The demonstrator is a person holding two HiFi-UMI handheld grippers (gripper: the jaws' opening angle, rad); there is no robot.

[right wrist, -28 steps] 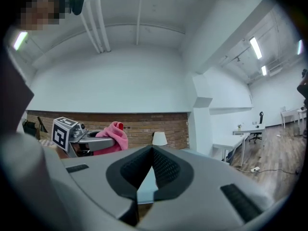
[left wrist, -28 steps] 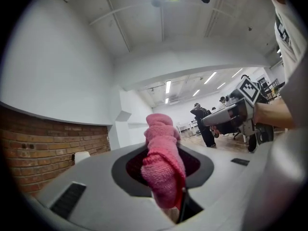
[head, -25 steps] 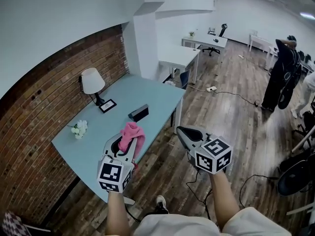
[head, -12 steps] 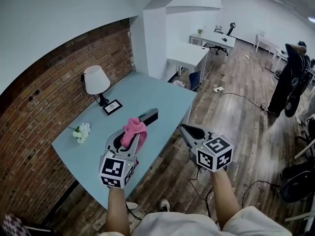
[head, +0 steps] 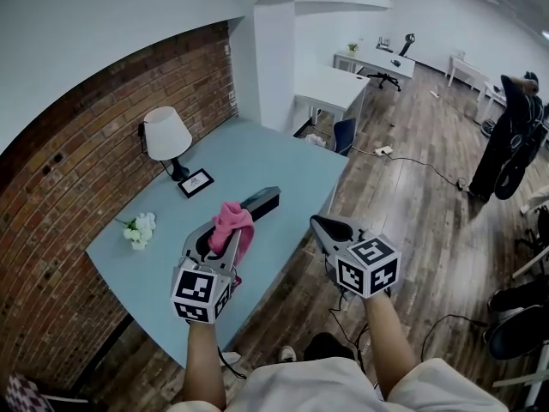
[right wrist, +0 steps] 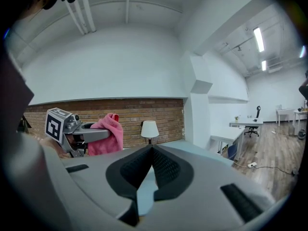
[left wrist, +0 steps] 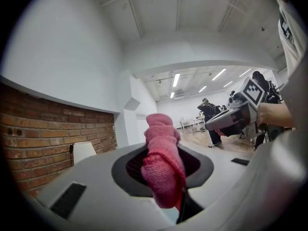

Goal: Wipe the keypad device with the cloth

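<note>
The black keypad device (head: pixel 263 200) lies on the light blue table (head: pixel 257 157), near its right edge. My left gripper (head: pixel 221 235) is shut on a pink cloth (head: pixel 233 221) and hovers over the table's near part, just short of the device. In the left gripper view the cloth (left wrist: pixel 162 165) bulges out between the jaws. My right gripper (head: pixel 322 225) is shut and empty, held over the floor beside the table's edge. In the right gripper view its pads (right wrist: pixel 163 166) meet, with the left gripper (right wrist: pixel 77 133) and the cloth (right wrist: pixel 108 133) at the left.
A white lamp (head: pixel 166 134), a small picture frame (head: pixel 196 182) and white flowers (head: pixel 137 227) stand along the brick wall side of the table. White desks (head: pixel 330 88) stand behind. A person (head: pixel 508 131) stands at the far right, and cables (head: pixel 403 161) lie on the wooden floor.
Both grippers have moved forward towards the table together. The cloth now shows right in front of the keypad device's near end. The left gripper's hold on the cloth is unchanged.
</note>
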